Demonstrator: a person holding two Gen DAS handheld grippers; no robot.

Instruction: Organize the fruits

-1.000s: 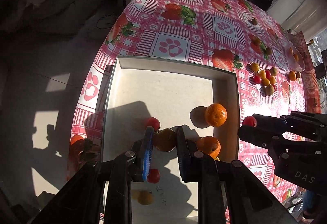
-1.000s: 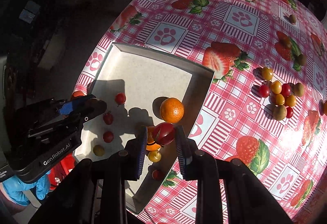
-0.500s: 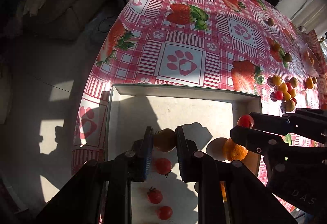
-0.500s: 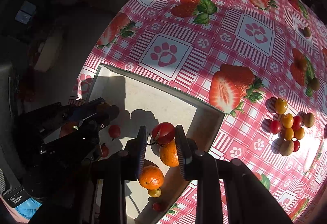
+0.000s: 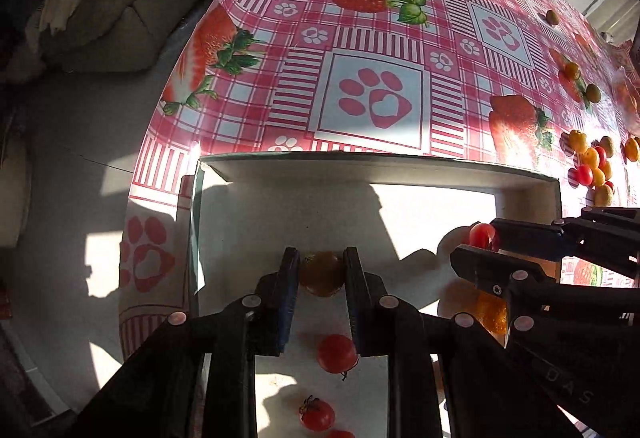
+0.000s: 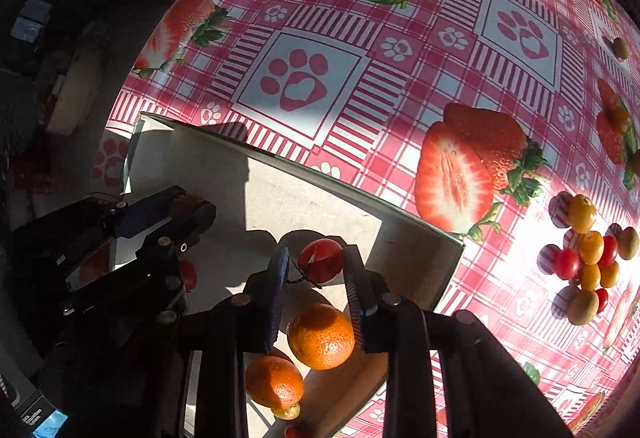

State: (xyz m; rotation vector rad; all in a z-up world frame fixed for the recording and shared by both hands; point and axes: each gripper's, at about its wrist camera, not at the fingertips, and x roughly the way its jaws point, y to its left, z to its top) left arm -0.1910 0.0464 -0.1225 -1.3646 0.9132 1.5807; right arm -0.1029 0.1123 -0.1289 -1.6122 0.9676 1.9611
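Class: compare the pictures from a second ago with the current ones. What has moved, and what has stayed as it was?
Both grippers advanced toward the far wall of the white tray. The left gripper keeps its brownish tomato, the right gripper its red tomato. The two oranges and the tomato pile stayed put.

Brownish tomato (image 5: 321, 273) and red tomato (image 6: 321, 261) aloft over white tray (image 5: 400, 168) of oranges (image 6: 321, 335)

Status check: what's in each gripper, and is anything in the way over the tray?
Left gripper shut on brownish tomato. Right gripper shut on red tomato. Both above white tray. Oranges and loose tomatoes lie below.
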